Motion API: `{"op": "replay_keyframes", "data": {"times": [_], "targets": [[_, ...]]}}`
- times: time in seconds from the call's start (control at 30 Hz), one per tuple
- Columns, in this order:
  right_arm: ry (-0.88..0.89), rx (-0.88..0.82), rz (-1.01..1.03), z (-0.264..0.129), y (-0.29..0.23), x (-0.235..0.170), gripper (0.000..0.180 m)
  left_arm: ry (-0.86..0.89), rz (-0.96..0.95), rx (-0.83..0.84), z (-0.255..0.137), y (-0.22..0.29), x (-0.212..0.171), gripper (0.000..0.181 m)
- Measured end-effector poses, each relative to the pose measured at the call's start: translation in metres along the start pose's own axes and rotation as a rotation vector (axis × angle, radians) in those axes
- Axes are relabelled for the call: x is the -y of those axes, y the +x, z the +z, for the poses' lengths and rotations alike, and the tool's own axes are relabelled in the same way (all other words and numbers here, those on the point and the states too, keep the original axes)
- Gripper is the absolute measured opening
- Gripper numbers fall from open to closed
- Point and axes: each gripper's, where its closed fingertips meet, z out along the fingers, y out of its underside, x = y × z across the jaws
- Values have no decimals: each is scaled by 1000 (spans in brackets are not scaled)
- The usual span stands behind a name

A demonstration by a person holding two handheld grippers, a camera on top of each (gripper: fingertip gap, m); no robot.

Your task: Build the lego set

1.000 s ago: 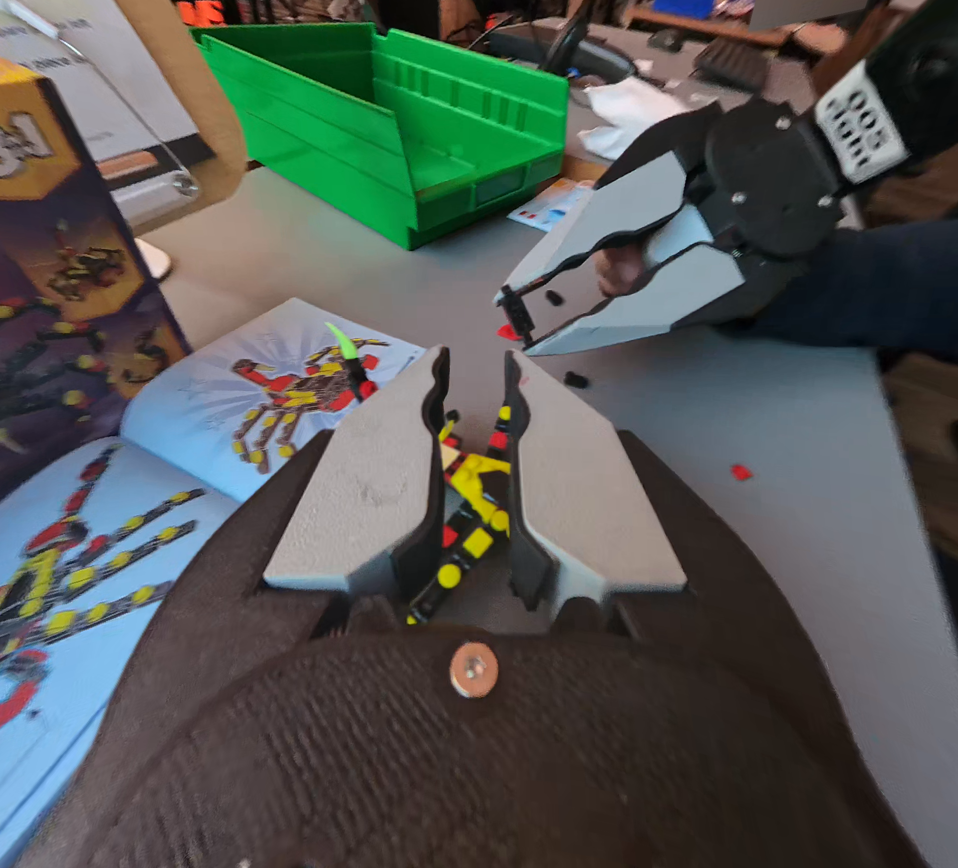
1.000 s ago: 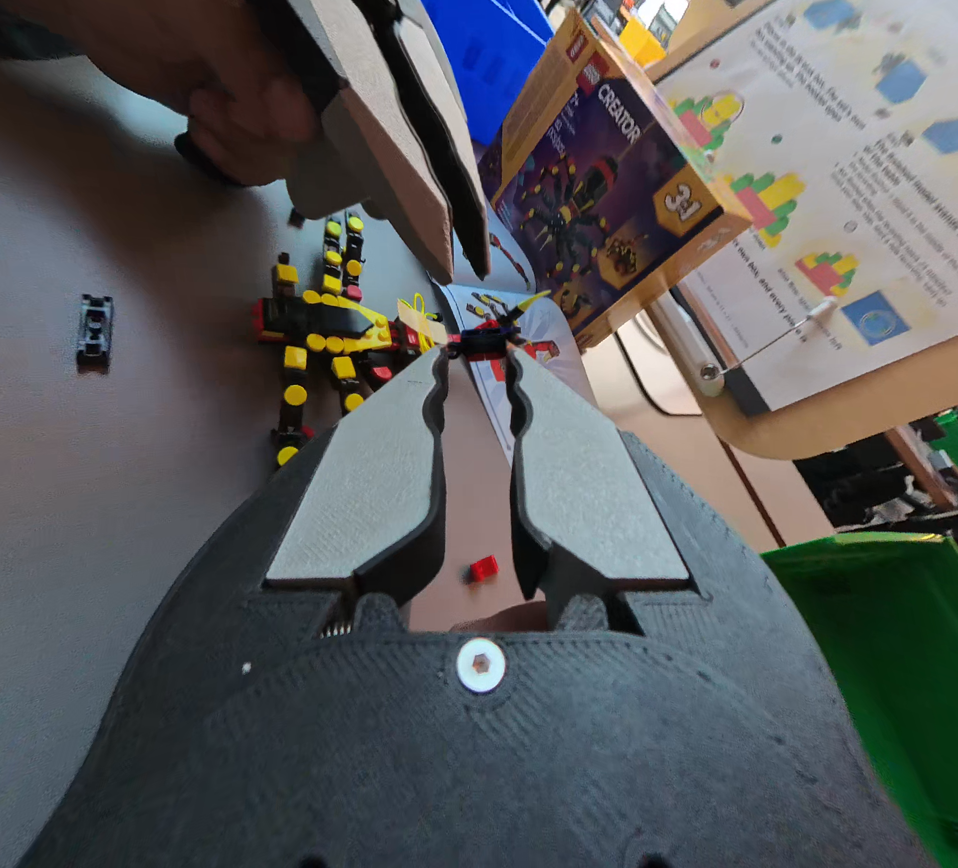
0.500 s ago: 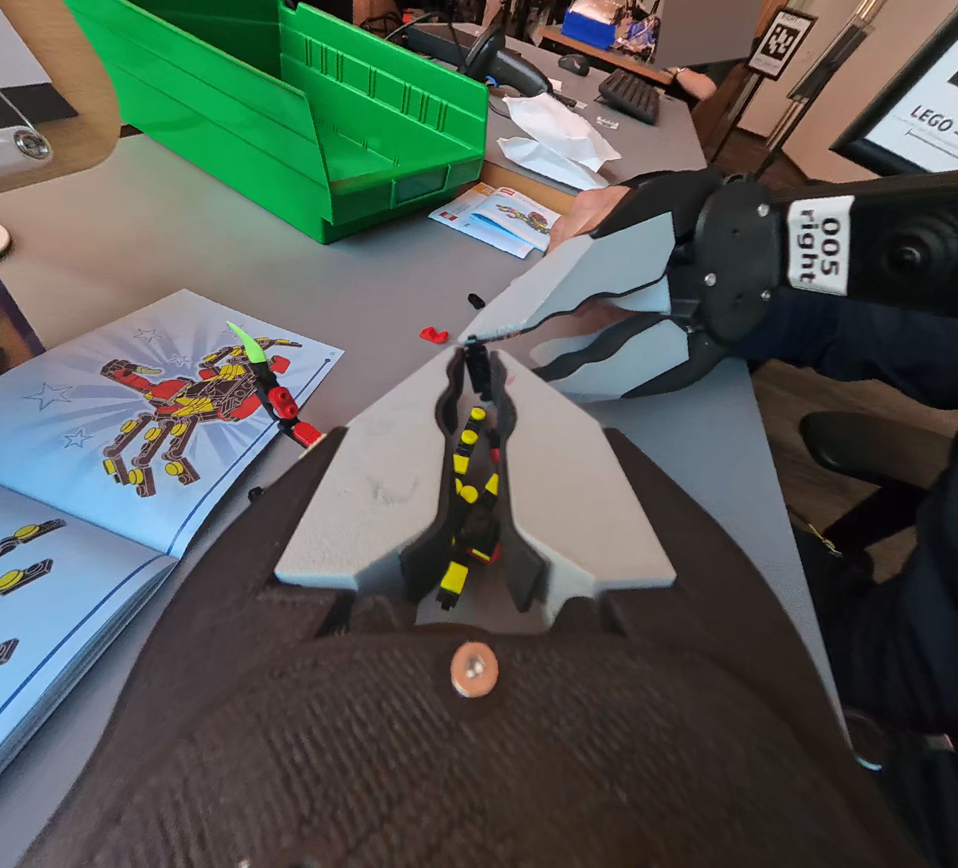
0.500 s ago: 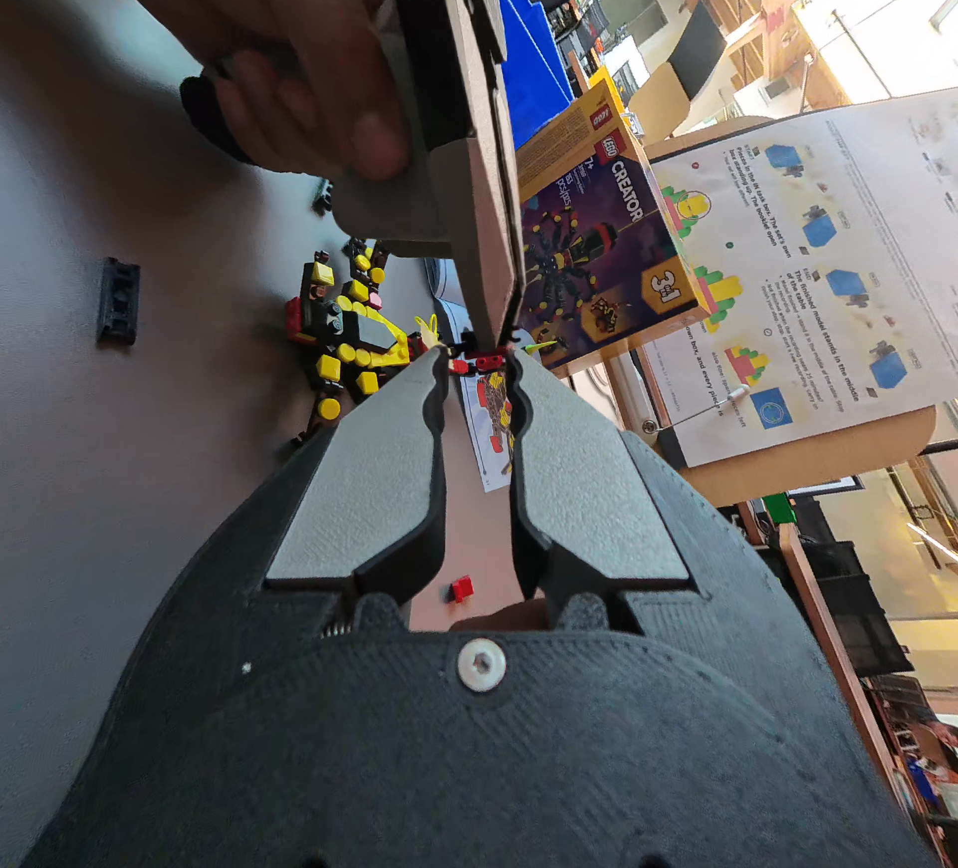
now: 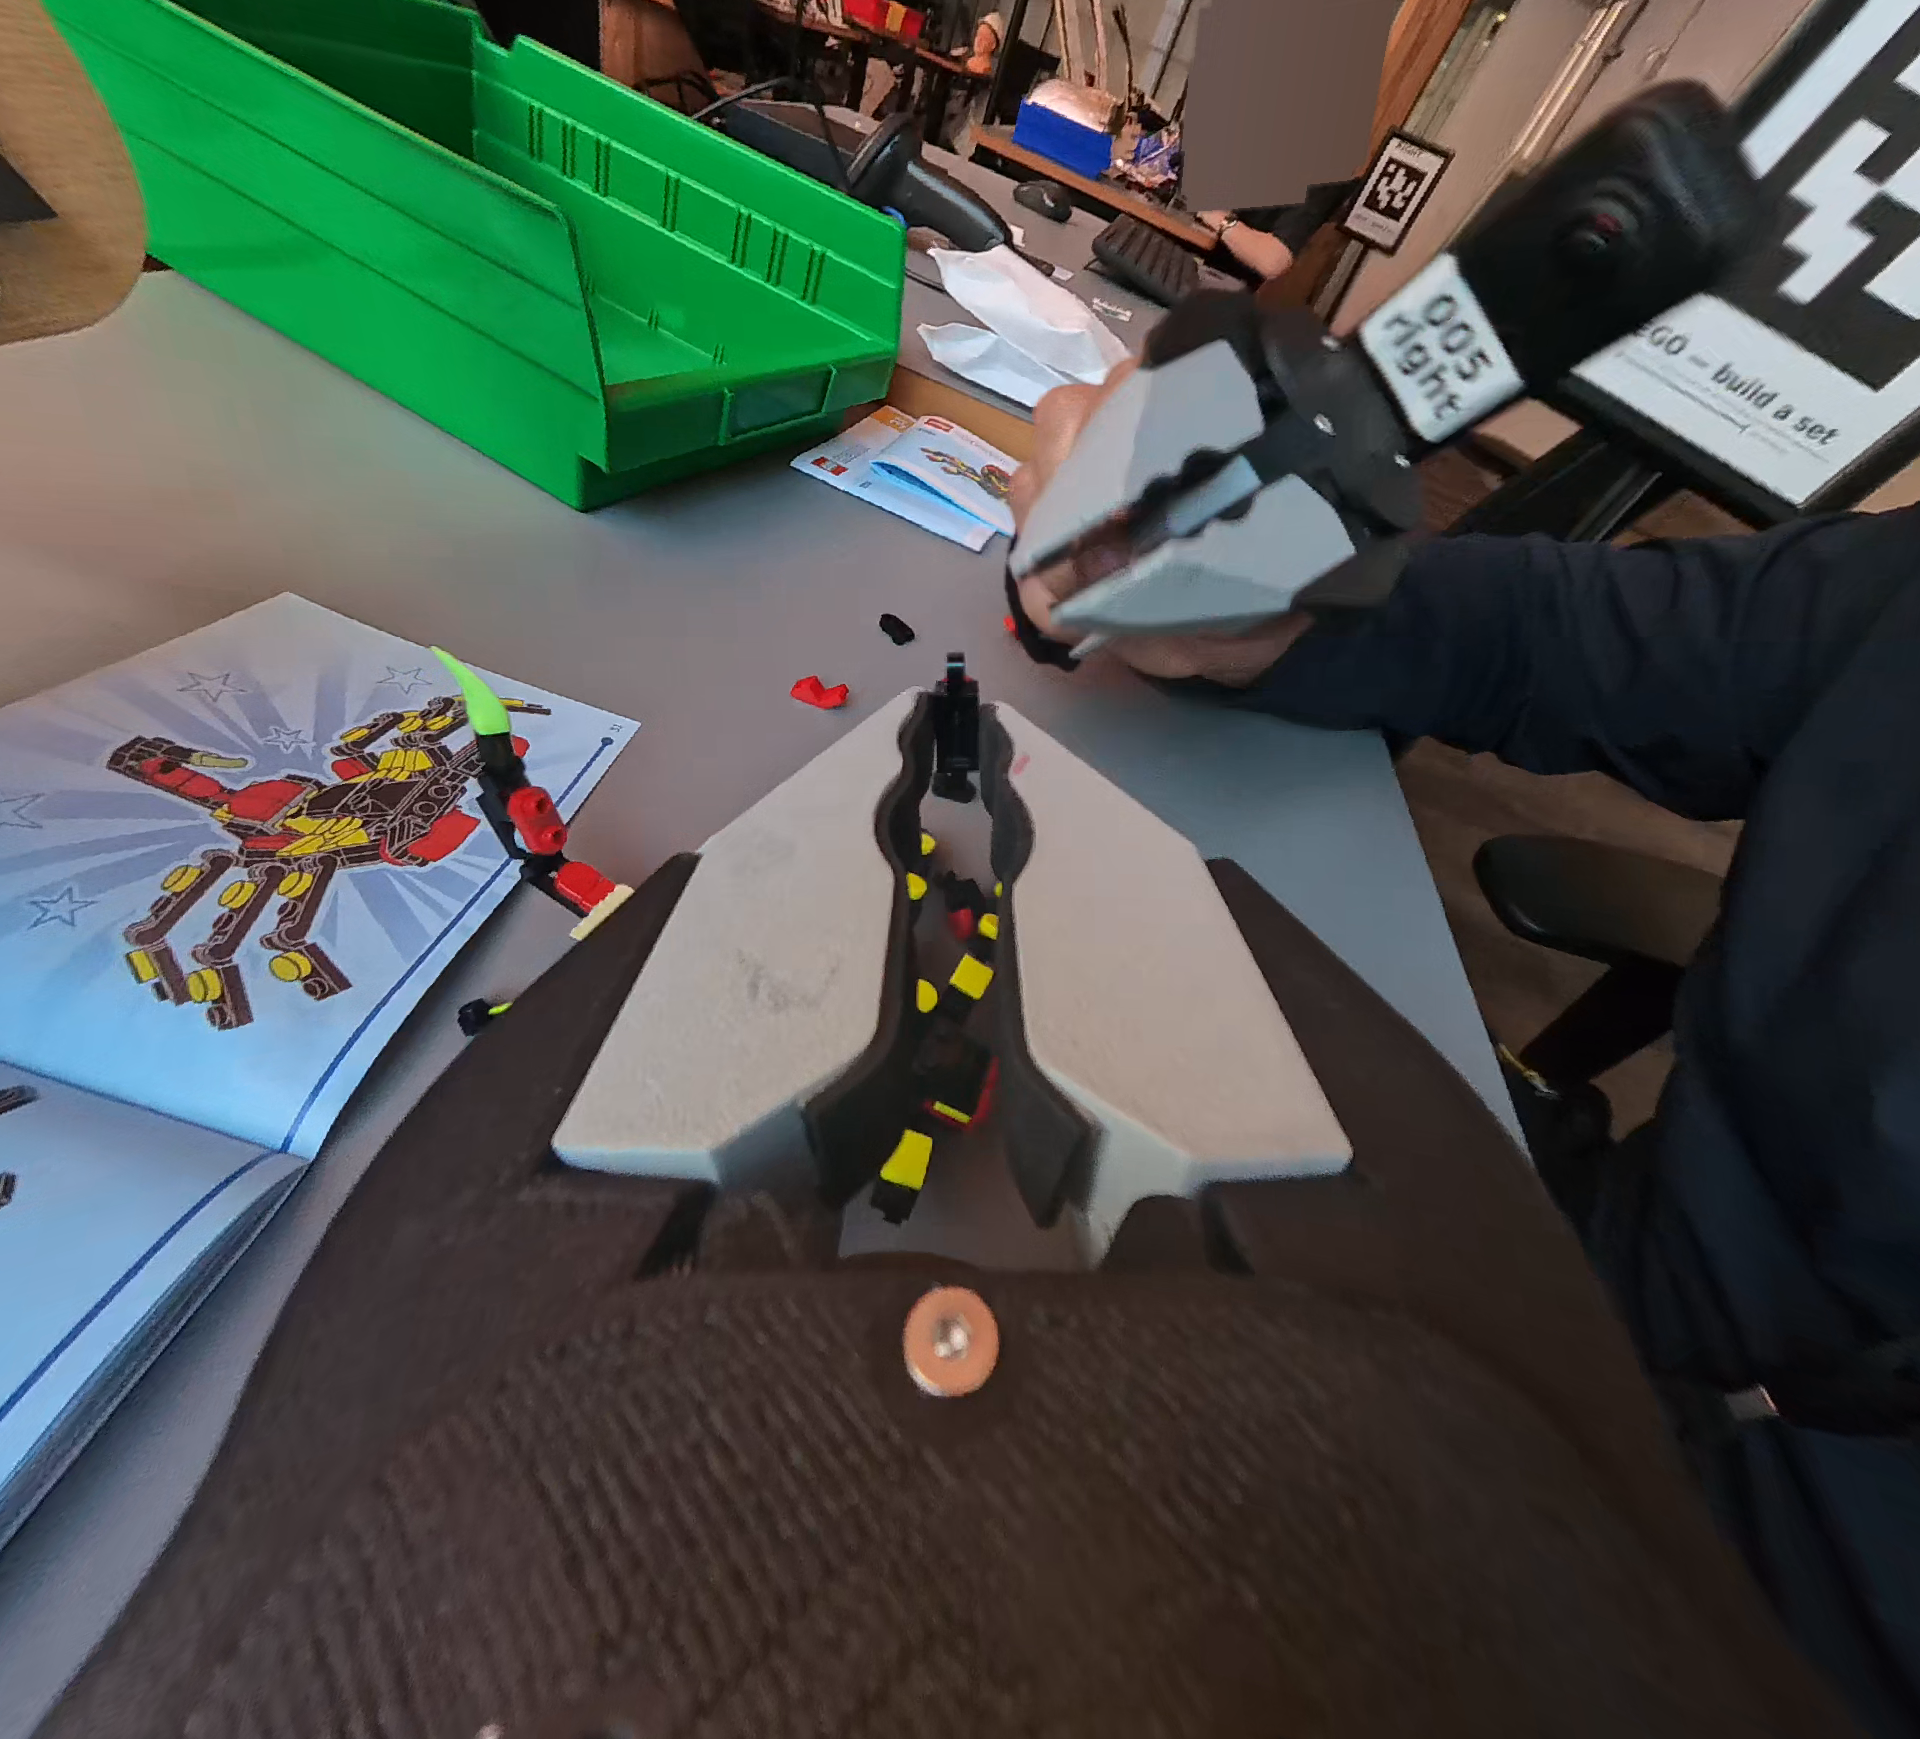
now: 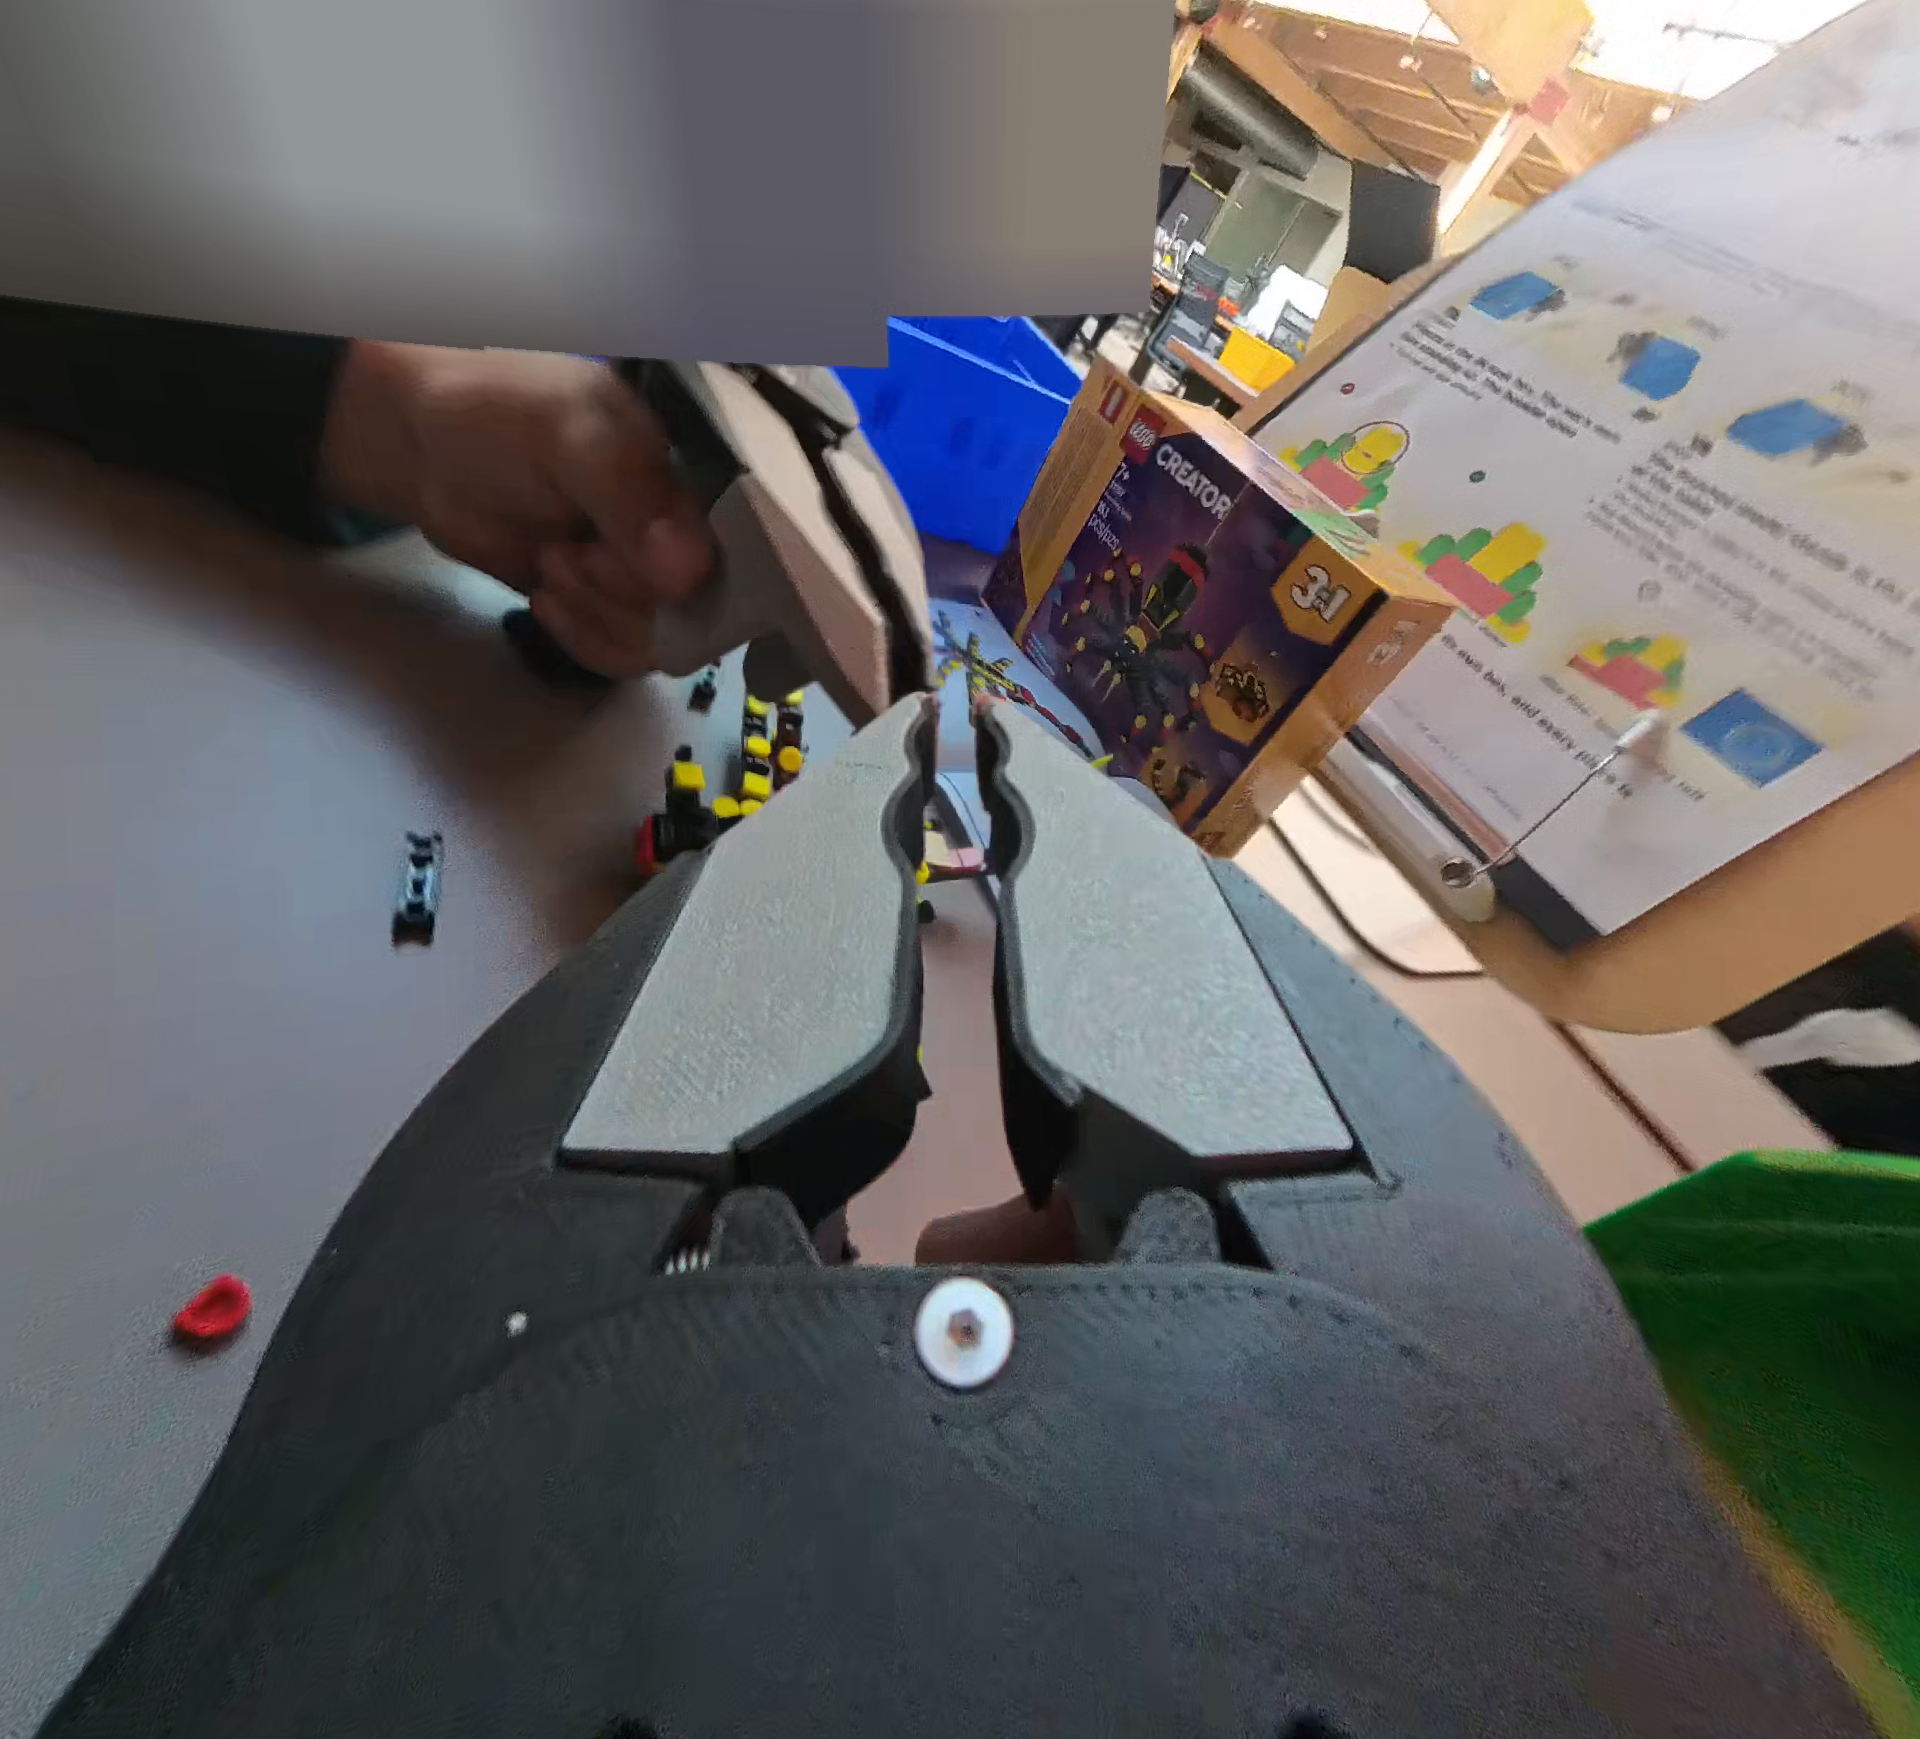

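Observation:
My left gripper [image 5: 954,725] is shut on a small black lego piece [image 5: 954,739] that stands up between its tips. Below it, through the narrow gap between the fingers, the black, yellow and red lego model [image 5: 951,972] lies on the grey table. The model also shows in the right wrist view [image 6: 727,796]. My right gripper [image 6: 951,715] is nearly shut and holds nothing. It hovers to the right of the left gripper's tips [image 5: 1039,593]. The left gripper [image 6: 831,567] shows in the right wrist view, its tips close to mine.
An open instruction booklet [image 5: 260,858] with a green-clawed sub-assembly [image 5: 509,785] lies at the left. Loose red [image 5: 819,692] and black [image 5: 896,627] pieces lie ahead. A green bin [image 5: 468,214], a small leaflet [image 5: 914,474], the set's box [image 6: 1195,640] and a board [image 6: 1662,494] stand around.
My right gripper brought a small black piece to the left gripper's tips. The left gripper shut on it, and the right gripper let go and drew back to the right.

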Motion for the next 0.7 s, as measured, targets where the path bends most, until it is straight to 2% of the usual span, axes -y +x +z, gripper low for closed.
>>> {"op": "replay_keyframes", "data": {"times": [0.17,0.27,0.7], "targets": [[69,198,375,-3,-2,1,4,71,-28,-97,-2,11,9,5],[96,280,507,-1,-7,2,3,76,-3,-121,-1,16,9,5],[121,324,551,0,-13,5,2,83,-2,-152,2,22,9,5]]}}
